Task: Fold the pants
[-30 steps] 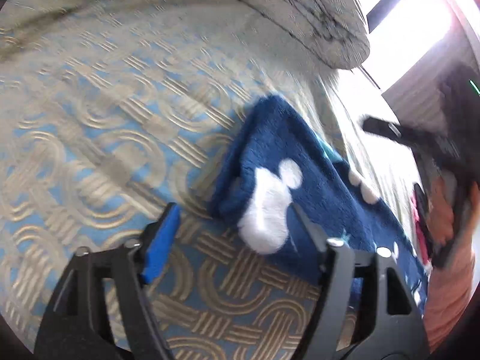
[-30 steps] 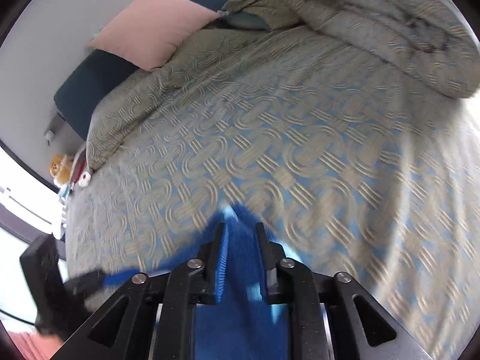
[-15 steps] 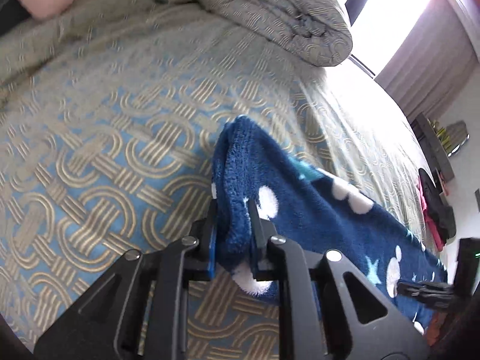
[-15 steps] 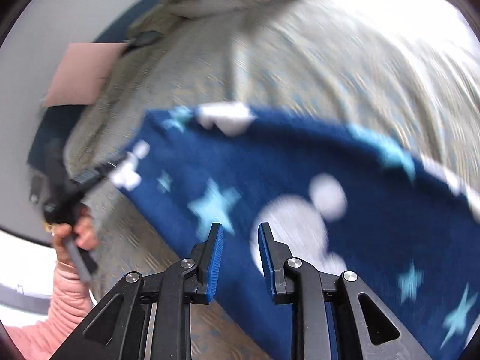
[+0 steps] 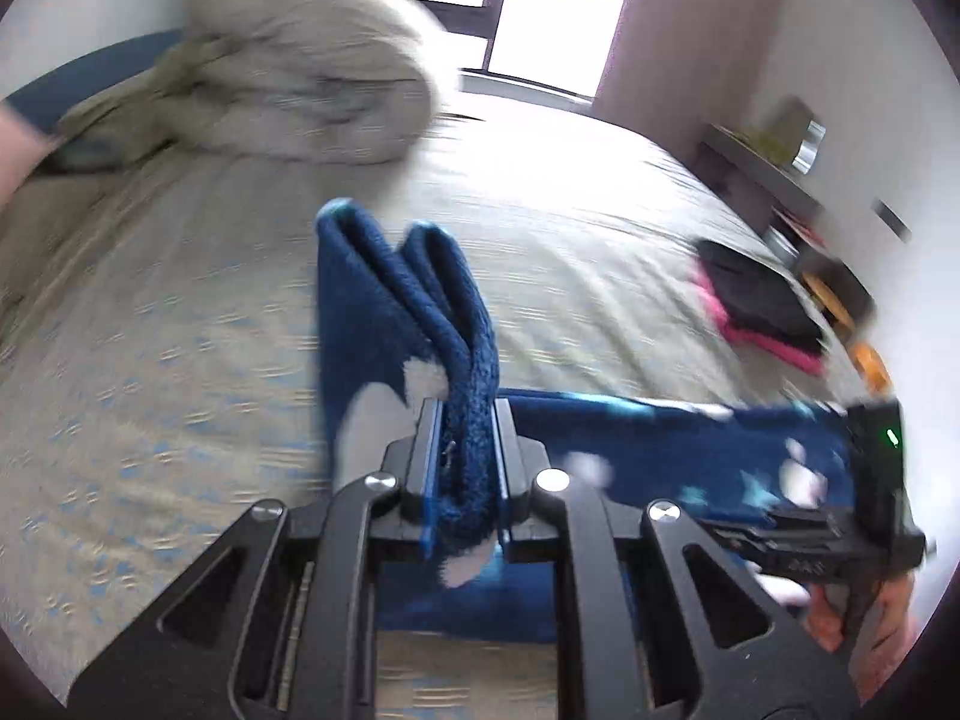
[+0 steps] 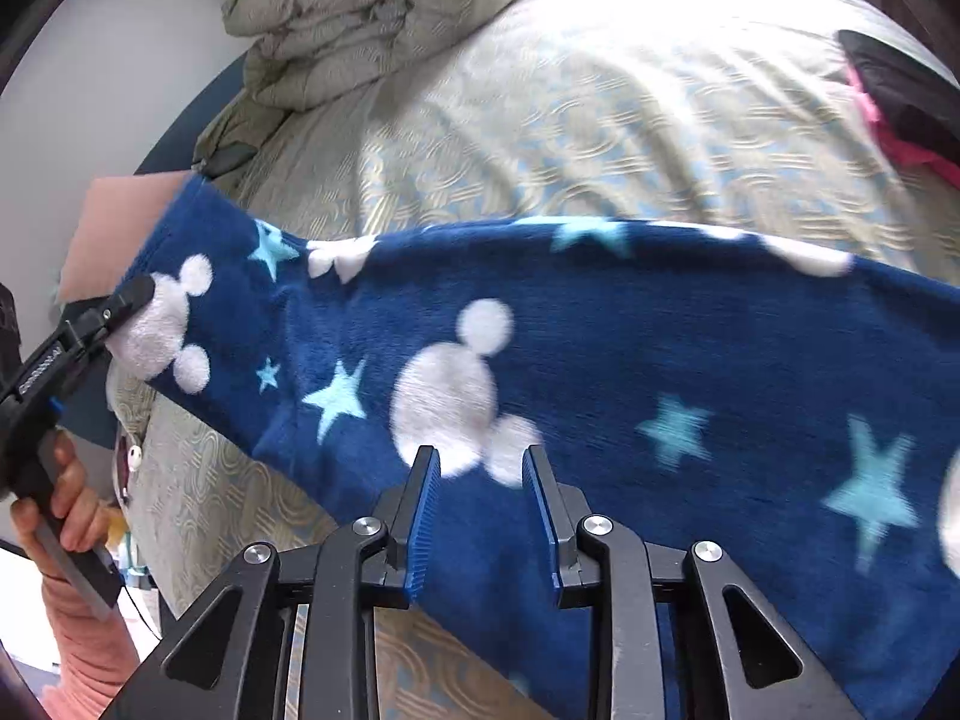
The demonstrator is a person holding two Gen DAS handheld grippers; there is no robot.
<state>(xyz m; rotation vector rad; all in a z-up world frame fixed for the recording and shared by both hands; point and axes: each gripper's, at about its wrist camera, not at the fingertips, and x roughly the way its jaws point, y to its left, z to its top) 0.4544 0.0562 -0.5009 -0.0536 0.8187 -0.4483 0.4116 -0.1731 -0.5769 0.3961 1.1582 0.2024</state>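
- Pants (image 6: 600, 372), navy fleece with stars and white mouse heads, hang stretched above the bed; folding looks barely begun, with every fold still to lay.
- Bed (image 6: 570, 120) wears a beige-and-blue woven cover, a bundled duvet (image 5: 312, 72) at its head, a bright window (image 5: 558, 6) beyond.
- Left gripper (image 5: 467, 420) is clenched on a bunched pants end.
- Right gripper (image 6: 480, 468) is opening, gripping nothing, fleece just beyond its pads.

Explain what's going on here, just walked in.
A person with two handheld grippers is folding fleecy navy pants with white and light-blue star prints over a bed with a patterned beige-and-blue cover. The left gripper is clamped on a bunched edge of the fabric, held up. The right gripper has jaws opening, nothing pinched, hovering over the stretched leg.
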